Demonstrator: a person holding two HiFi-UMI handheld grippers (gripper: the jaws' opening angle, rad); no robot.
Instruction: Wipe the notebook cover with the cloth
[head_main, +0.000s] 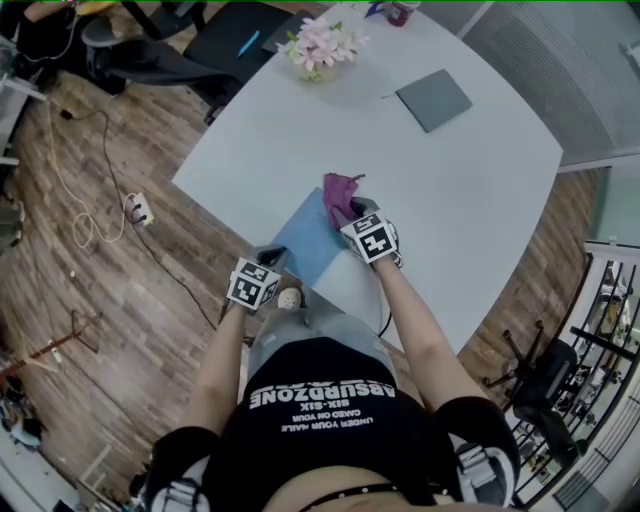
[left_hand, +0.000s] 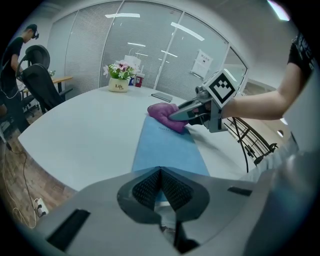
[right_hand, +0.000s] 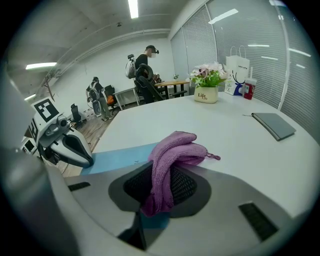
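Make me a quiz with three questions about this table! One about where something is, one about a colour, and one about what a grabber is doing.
1. Where is the flower pot?
A. on the white table, near its far edge
B. on the floor
C. on a shelf

2. What colour is the cloth?
A. yellow
B. green
C. purple

3. What is the right gripper doing?
A. it is open with nothing in it
B. its jaws are shut on the cloth
C. it is holding a pen

Answers:
1 A: the head view shows the pot on the tabletop, at the side far from the person.
2 C: the cloth looks purple in all three views.
3 B: the right gripper view shows the cloth pinched between the two pads.
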